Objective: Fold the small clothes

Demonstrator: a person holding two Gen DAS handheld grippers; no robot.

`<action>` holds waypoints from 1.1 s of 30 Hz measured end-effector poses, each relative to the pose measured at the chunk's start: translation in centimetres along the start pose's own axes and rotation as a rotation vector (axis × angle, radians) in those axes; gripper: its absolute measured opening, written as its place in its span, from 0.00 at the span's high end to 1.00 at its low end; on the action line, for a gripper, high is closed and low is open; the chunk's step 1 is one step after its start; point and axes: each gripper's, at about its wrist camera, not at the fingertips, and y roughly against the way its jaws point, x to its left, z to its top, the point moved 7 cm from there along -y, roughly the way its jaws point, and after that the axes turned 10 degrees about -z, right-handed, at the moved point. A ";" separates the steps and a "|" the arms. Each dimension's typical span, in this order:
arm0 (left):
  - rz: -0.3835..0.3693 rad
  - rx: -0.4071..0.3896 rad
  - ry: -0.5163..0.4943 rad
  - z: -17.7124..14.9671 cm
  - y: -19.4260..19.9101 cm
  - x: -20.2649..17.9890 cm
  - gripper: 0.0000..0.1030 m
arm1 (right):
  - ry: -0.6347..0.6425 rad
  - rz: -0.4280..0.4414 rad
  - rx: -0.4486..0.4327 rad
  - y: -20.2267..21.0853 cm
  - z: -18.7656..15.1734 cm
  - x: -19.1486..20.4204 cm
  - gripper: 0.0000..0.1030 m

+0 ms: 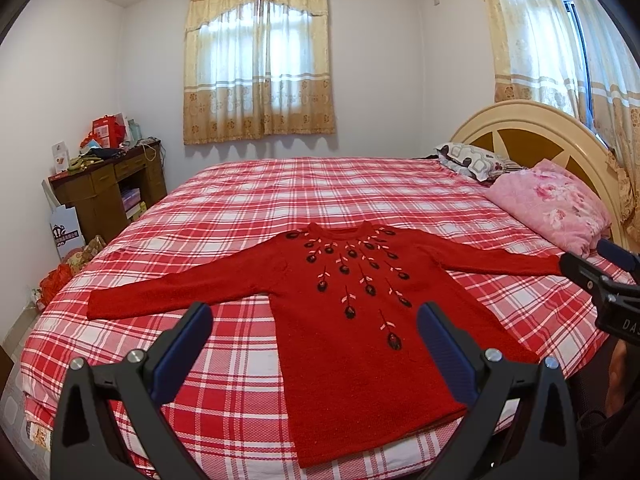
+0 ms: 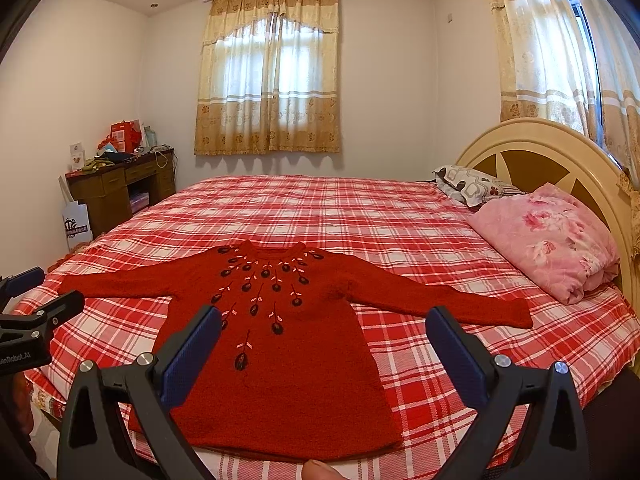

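Red embroidered sweater (image 1: 352, 344) lies flat, sleeves spread, on the near half of the plaid bed (image 1: 256, 200). Left gripper (image 1: 316, 336) and right gripper (image 2: 324, 344) both hover over its hem, jaws wide, holding nothing. Only the right view catches a fingertip (image 2: 318, 470) at the near edge. Pink quilt (image 2: 548, 236) sits far right.

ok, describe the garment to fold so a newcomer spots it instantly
Start at the big bed with the red-and-white plaid sheet. Near its front edge lies a red knit sweater, flat, sleeves spread wide. Unlike the pink floral quilt by the headboard, it bears dark embroidered flowers fanning from the collar.
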 end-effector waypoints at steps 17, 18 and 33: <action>0.000 0.006 0.009 -0.4 -0.2 0.1 0.00 | 0.017 0.011 0.005 0.0 -0.3 0.6 0.01; -0.001 0.007 0.009 -0.5 -0.2 0.0 0.00 | 0.017 0.012 0.006 0.0 -0.3 0.7 0.01; 0.002 0.008 0.010 -0.5 -0.3 0.1 0.00 | 0.021 0.017 0.010 0.0 -0.5 1.1 0.01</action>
